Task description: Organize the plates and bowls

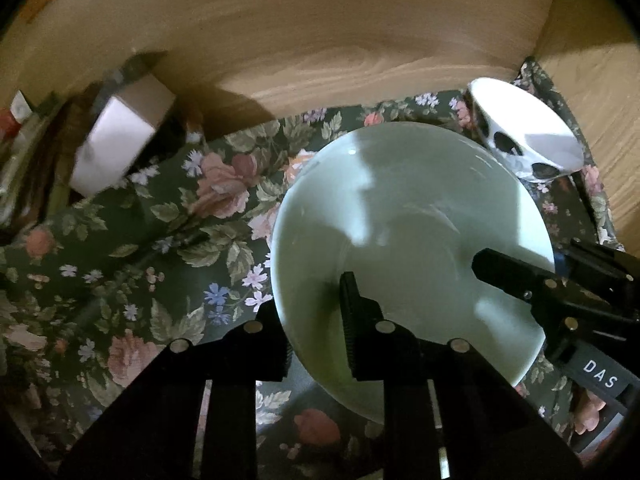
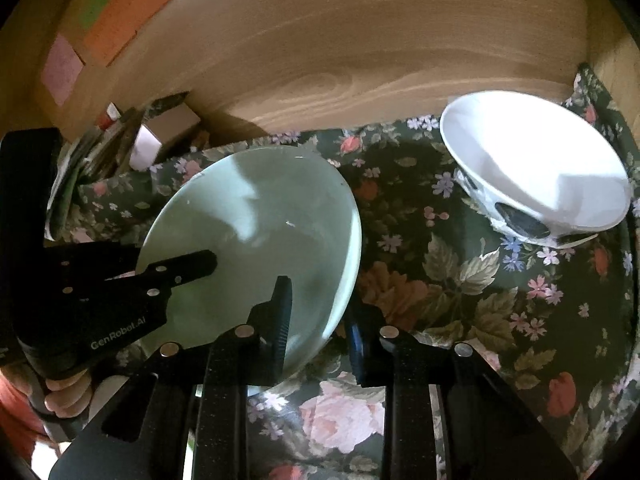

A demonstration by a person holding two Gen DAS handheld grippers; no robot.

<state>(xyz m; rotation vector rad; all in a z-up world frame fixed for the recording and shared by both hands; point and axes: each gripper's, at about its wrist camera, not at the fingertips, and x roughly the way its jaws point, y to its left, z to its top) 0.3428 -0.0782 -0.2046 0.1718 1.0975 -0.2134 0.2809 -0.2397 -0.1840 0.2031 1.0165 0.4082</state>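
A pale green plate is tilted above the floral cloth, held at two sides. My left gripper is shut on its near left rim, one finger on top and one beneath. My right gripper clamps the plate's right rim. In the right wrist view the plate sits between the right gripper's fingers at its near edge, and the left gripper's upper finger lies across its left side. A white bowl with black spots stands apart at the back right, also visible as the bowl.
A wooden wall closes the back and a wooden side panel the right. A white and brown box and stacked papers sit at the back left. A person's hand holds the left gripper's handle.
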